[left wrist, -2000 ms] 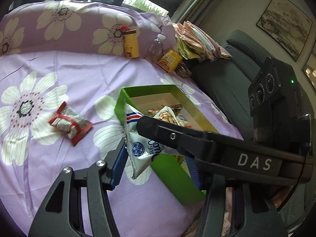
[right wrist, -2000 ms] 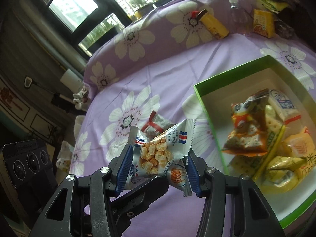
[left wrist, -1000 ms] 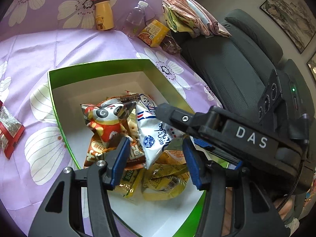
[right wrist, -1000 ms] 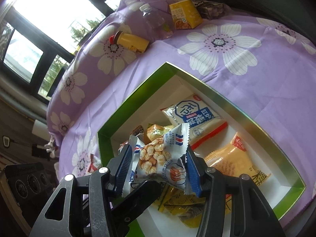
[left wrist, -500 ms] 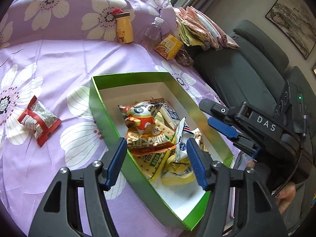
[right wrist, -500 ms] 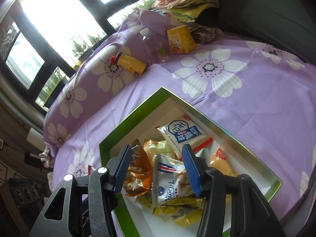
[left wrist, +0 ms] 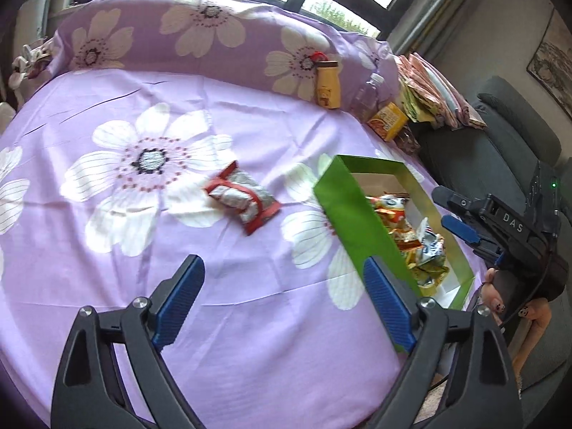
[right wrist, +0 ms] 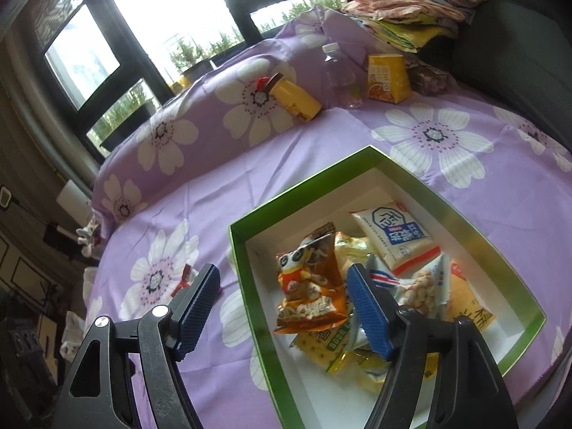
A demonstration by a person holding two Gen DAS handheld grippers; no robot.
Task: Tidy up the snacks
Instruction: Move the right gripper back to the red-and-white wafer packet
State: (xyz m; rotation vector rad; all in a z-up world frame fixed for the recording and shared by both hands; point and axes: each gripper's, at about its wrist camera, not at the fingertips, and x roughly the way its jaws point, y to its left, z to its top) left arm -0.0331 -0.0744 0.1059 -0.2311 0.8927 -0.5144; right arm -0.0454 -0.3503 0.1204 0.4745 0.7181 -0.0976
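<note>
A green box (right wrist: 304, 186) with a white inside lies on the purple flowered cloth and holds several snack packets. Among them are an orange panda packet (right wrist: 311, 279), a white-and-blue packet (right wrist: 393, 239) and a striped peanut packet (right wrist: 418, 282). My right gripper (right wrist: 282, 279) hovers over the box's near left wall, jaws opening, nothing between them. My left gripper (left wrist: 282, 279) is over bare cloth left of the box (left wrist: 357, 221), jaws opening and empty. A red-and-silver packet (left wrist: 243, 196) lies loose on the cloth beyond it. The right gripper (left wrist: 464, 225) shows over the box's right side.
At the back right stand a yellow bottle (left wrist: 327, 85), a clear water bottle (left wrist: 371, 93) and an orange carton (left wrist: 388, 121). Folded cloths (left wrist: 429, 89) lie on a dark grey sofa (left wrist: 500, 150). A person's hand (left wrist: 497, 296) holds the right gripper.
Both grippers let their packets go into the box and opened wide. The left gripper swung left, off the box and over the cloth near the red packet. The right gripper drew back slightly.
</note>
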